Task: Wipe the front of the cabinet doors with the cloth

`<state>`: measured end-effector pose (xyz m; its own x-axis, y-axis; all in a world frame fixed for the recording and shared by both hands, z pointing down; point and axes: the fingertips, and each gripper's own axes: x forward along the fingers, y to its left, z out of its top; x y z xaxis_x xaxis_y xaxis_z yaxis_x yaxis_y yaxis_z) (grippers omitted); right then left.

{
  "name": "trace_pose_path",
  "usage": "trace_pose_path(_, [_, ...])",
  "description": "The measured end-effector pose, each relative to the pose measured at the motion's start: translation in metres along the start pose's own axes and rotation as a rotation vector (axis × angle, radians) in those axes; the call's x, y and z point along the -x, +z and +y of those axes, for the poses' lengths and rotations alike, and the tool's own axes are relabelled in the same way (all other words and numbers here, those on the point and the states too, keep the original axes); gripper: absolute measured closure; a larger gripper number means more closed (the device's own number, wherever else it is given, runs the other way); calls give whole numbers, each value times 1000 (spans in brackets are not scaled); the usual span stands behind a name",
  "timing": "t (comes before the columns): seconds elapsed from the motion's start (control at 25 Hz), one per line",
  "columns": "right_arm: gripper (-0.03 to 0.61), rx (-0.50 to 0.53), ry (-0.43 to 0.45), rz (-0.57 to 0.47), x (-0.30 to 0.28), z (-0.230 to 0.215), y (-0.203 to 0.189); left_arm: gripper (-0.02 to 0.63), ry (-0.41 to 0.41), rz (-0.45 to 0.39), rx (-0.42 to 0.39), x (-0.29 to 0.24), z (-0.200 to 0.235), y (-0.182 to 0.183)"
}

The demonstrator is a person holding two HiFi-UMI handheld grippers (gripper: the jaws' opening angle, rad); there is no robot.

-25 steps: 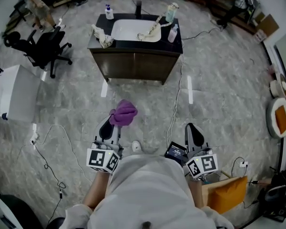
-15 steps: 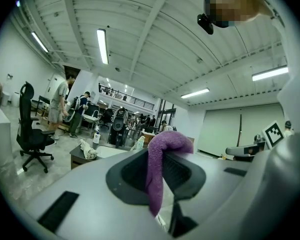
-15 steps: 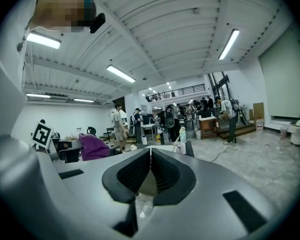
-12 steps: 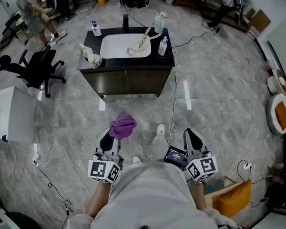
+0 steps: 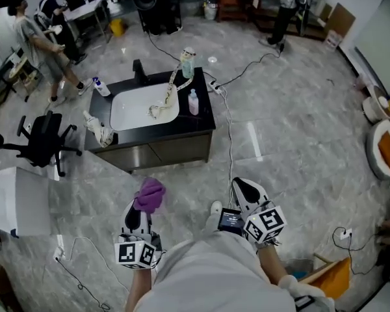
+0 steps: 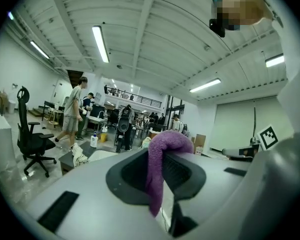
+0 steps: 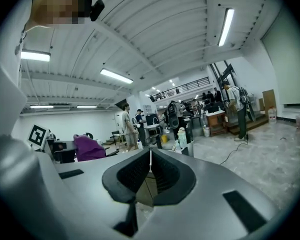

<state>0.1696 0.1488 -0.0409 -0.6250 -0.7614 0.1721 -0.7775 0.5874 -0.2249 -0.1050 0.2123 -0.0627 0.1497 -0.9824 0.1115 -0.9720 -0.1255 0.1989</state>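
Grey stone floor [image 5: 299,142] spread around the cabinet [image 5: 169,151], left of centre in the head view. Well below it, the left tongs [image 5: 140,208] pinched the cloth [image 5: 149,194], soft, light and limp; a bunched grip probably suited wiping. The right tongs [image 7: 150,166] were closed, empty.

The cloth [image 5: 149,194] is purple, soft and bunched into a lump, low and left of centre in the head view. It is pinched between the jaws of the left gripper [image 5: 143,207]. In the left gripper view the cloth [image 6: 162,156] humps over the jaw tips and hangs down between them as a narrow fold. The cabinet doors [image 5: 169,151] are flat, dark and closed. They sit left of centre in the upper half of the head view, at a slant, well apart from the cloth.
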Motion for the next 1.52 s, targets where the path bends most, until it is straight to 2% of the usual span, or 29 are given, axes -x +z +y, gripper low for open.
trace_pose_path(0.12, [549, 3, 23, 18, -17, -42, 7, 557, 8, -5, 0, -46, -22, 3])
trace_pose_path(0.32, [549, 12, 28, 56, -47, -101, 11, 555, -4, 35, 33, -107, -48, -13])
trace_pose_path(0.68, [549, 40, 20, 121, -108, -140, -22, 555, -96, 152, 34, -190, -40, -67])
trace_pose_path(0.88, [549, 22, -25, 171, -133, -150, -63, 555, -206, 259, 37, -229, -32, -121])
trace_pose_path(1.04, [550, 3, -54, 202, -151, -166, -107, 555, -278, 305, 48, -266, -30, -168])
trace_pose_path(1.32, [549, -45, -71, 253, -178, -186, -189, 555, -324, 367, 68, -324, -22, -255])
trace_pose_path(1.52, [549, -74, -59, 270, -202, -208, -241, 555, -355, 381, 55, -362, -35, -315])
